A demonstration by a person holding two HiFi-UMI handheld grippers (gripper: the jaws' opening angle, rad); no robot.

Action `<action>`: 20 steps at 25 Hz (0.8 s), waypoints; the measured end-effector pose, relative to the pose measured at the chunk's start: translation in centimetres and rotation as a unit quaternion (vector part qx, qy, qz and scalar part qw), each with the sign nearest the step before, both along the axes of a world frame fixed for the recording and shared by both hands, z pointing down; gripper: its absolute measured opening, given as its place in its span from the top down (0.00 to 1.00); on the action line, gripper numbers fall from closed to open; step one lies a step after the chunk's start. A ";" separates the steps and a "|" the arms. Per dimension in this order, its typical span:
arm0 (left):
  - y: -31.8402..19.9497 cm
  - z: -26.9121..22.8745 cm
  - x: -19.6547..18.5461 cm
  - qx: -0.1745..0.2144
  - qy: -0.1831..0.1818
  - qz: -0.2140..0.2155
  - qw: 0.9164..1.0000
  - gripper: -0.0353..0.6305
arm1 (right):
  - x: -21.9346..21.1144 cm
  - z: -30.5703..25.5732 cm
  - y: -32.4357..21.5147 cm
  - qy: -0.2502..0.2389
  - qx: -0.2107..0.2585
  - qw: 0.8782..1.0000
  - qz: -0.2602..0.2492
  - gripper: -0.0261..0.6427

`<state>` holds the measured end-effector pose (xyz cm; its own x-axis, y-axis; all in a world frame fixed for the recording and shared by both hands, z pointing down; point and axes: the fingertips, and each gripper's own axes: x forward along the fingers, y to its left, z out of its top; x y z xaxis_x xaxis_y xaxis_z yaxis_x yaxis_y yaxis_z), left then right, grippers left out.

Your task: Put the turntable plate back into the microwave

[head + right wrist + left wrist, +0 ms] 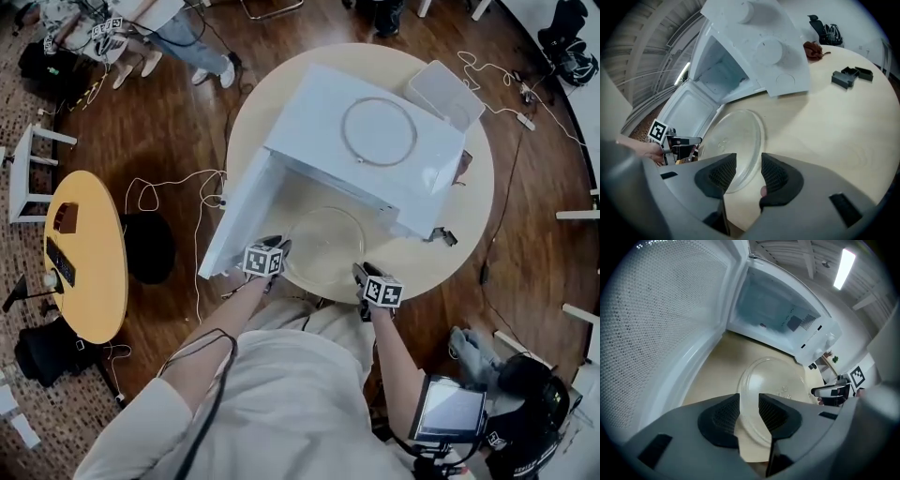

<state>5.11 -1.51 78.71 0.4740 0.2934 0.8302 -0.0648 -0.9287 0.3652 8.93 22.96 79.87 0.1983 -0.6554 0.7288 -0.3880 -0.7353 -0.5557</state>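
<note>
1. On the bench (469, 216), just in front of the open microwave (375, 141), the turntable plate (323, 246) lies flat. It is not yet in the cavity.
2. Risk: it is smooth glass with a thin rim. If the fingers close on only the edge, or unevenly, the plate likely slips or tips on lifting.
3. Risk: two grippers share one plate. If either side rises first, the plate tilts and may slide out or knock the bench.
4. Risk: the door (239, 220) hangs open close to the left side, and the cavity mouth looks snug. A skewed entry could clip the door or the frame.
5. Risk: a thin ring (379, 132) sits on top of the microwave. If it is the plate's support, the plate would seat badly without it.
6. Left gripper (279, 247) is at the plate's left rim. Its fingers are apart with the rim showing in the gap, and no clamp is seen.
7. Right gripper (359, 273) is at the plate's right rim. Its fingers are also apart with the rim between them, unclamped.
8. Both forearms reach forward, angled inward and low to the bench.
</note>
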 end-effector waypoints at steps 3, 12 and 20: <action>-0.4 0.3 -0.2 -0.005 -0.009 -0.001 1.000 0.78 | -0.5 0.6 -0.5 -0.017 -0.004 1.000 0.005 0.70; 0.1 1.3 -0.4 -0.027 -0.022 0.049 0.998 0.78 | -0.1 0.5 -0.4 -0.042 0.033 0.997 0.058 0.70; 1.1 2.2 -1.4 -0.036 -0.031 0.082 0.995 0.78 | -1.3 1.1 -0.7 -0.064 0.044 0.994 0.073 0.80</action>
<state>3.70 -0.45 80.87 0.3629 0.4227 0.8304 0.0603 -0.9000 0.4318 7.67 22.29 80.93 0.2053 -0.6880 0.6960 -0.2014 -0.7257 -0.6579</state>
